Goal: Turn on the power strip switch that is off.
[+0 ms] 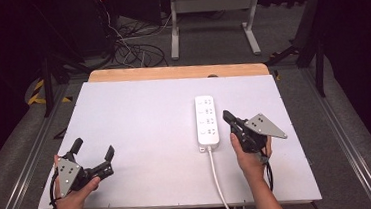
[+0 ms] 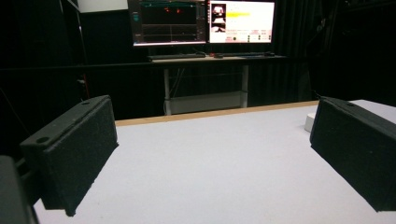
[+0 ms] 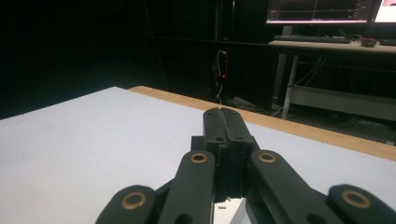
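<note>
A white power strip (image 1: 207,121) lies lengthwise on the white table (image 1: 140,133), right of centre, and its white cord (image 1: 218,182) runs off the near edge. My right gripper (image 1: 226,115) sits just right of the strip's near half, jaws pressed together and holding nothing. In the right gripper view those shut jaws (image 3: 222,113) point over the table toward its far wooden edge. My left gripper (image 1: 94,146) rests at the near left corner with its jaws wide apart and empty. In the left gripper view (image 2: 212,154), a corner of the strip (image 2: 308,122) peeks out beside the right jaw.
A wooden strip (image 1: 176,72) borders the table's far side. Beyond it stand a white desk frame (image 1: 212,22) and tangled cables (image 1: 129,51) on the floor. Lit monitors (image 2: 201,21) sit on a desk across the room.
</note>
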